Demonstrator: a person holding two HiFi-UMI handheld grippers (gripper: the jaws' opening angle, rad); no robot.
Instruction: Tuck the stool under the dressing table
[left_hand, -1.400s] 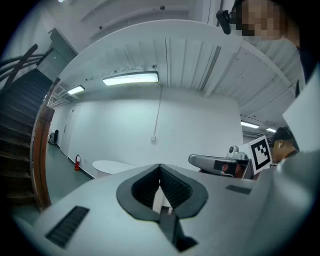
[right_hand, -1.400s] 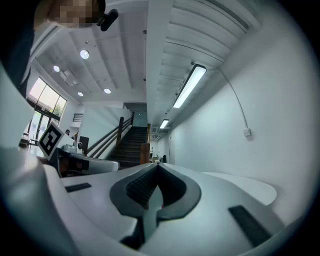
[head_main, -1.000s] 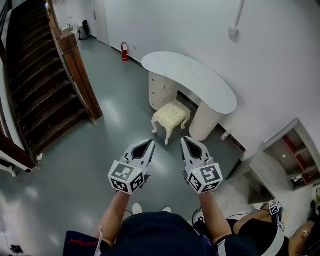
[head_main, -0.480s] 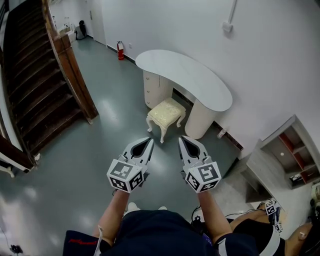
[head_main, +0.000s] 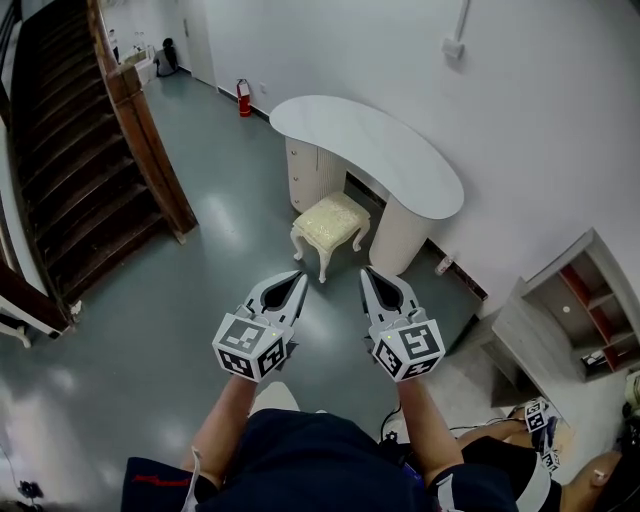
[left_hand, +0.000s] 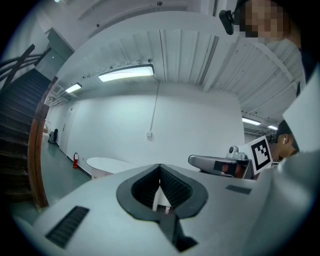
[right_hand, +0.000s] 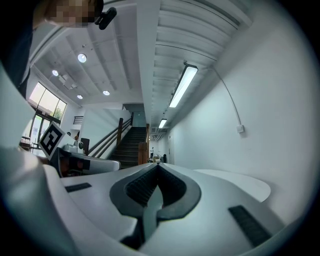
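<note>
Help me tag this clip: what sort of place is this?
Probably a large indoor hall or studio, not a bedroom: dark wooden staircase, red fire extinguisher, white curved-top dressing table.

Bright, even light from ceiling strips (left_hand: 126, 73), soft glare on floor (head_main: 220, 225), fisheye-dark corners, perhaps slight blur.

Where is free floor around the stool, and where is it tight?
Bare floor lies between the stool and the staircase, and on the stool's near side. It is tight behind the stool, at the dressing table.
</note>
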